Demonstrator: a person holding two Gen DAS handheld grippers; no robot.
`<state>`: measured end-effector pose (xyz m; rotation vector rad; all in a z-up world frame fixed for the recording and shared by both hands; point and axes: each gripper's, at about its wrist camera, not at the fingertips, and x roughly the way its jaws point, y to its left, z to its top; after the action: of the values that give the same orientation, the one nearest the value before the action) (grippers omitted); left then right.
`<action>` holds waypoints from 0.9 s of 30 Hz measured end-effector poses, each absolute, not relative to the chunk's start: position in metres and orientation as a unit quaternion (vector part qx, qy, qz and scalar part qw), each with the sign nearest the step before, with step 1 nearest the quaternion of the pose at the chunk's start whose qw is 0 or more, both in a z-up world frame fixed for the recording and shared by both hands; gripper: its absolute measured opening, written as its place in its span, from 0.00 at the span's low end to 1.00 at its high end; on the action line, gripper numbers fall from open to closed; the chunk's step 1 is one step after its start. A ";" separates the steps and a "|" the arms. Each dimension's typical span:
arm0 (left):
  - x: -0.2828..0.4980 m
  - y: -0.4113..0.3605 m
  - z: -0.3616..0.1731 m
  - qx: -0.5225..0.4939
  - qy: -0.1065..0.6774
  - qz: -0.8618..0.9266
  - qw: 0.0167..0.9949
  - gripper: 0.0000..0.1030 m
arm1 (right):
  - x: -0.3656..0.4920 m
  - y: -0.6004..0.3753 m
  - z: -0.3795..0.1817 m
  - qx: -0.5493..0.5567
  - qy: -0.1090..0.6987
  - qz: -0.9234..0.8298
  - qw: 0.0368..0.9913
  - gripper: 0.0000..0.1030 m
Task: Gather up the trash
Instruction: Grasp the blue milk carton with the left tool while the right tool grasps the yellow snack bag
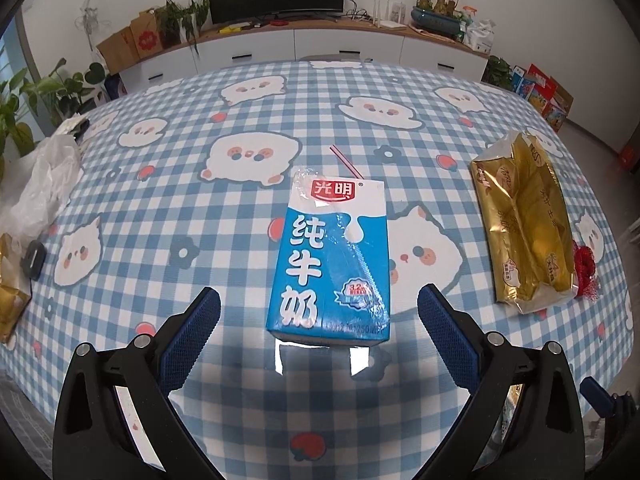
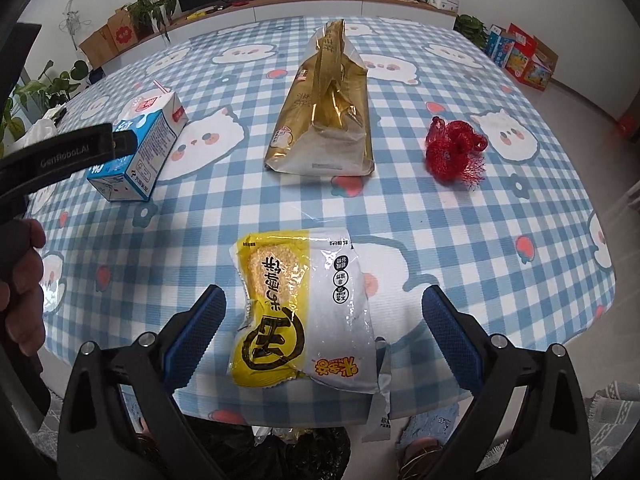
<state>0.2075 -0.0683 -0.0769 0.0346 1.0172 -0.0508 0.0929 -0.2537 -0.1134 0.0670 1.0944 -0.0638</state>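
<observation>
The left gripper (image 1: 319,322) hangs low over the checked tablecloth (image 1: 168,184) with its blue-padded fingers (image 1: 191,340) spread wide and nothing between them. Directly ahead, on the gripper's midline, lies a blue and white milk carton (image 1: 330,256), flat on its back with its bottom end nearest the camera and a pink straw (image 1: 346,162) poking from the far end. The carton's near end sits roughly level with the fingertips, with clear cloth on either side, so neither pad touches it.

To the right of the carton, well apart, lies a long gold foil bag (image 1: 524,220), and just beyond it a scrap of red mesh netting (image 1: 585,264) shows at the table edge. Crumpled clear plastic (image 1: 40,184) sits at the far left.

The right gripper (image 2: 324,320) is likewise wide open and empty. A yellow and white snack wrapper (image 2: 304,312) lies flat between its spread fingers (image 2: 196,336), near the table's front edge, its near end slightly overhanging; there is a gap to each pad. Farther off in this view are the gold bag (image 2: 324,120), the netting (image 2: 454,148) to its right, and the carton (image 2: 140,152) to its left, partly covered by a finger of the left gripper (image 2: 80,152). A hand (image 2: 22,280) shows at the left margin. Below the table edge there seems to be a dark bag (image 2: 288,452), though it is too shadowed to be sure.
</observation>
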 end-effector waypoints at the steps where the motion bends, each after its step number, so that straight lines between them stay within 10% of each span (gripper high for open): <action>1: 0.211 -0.069 -0.078 0.018 0.488 -0.024 0.873 0.94 | 0.093 -0.253 -0.115 0.031 0.522 -0.030 0.852 0.89; 17: 0.232 -0.069 -0.098 0.012 0.513 -0.032 0.858 0.63 | 0.101 -0.249 -0.128 0.032 0.544 -0.035 0.838 0.61; 27: 0.230 -0.069 -0.097 0.017 0.509 -0.029 0.860 0.62 | 0.100 -0.245 -0.126 0.022 0.538 -0.024 0.843 0.35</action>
<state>0.2304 -0.0687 -0.0968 0.0365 1.0689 -0.0602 0.1001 -0.2446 -0.1258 0.0475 1.1353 -0.0498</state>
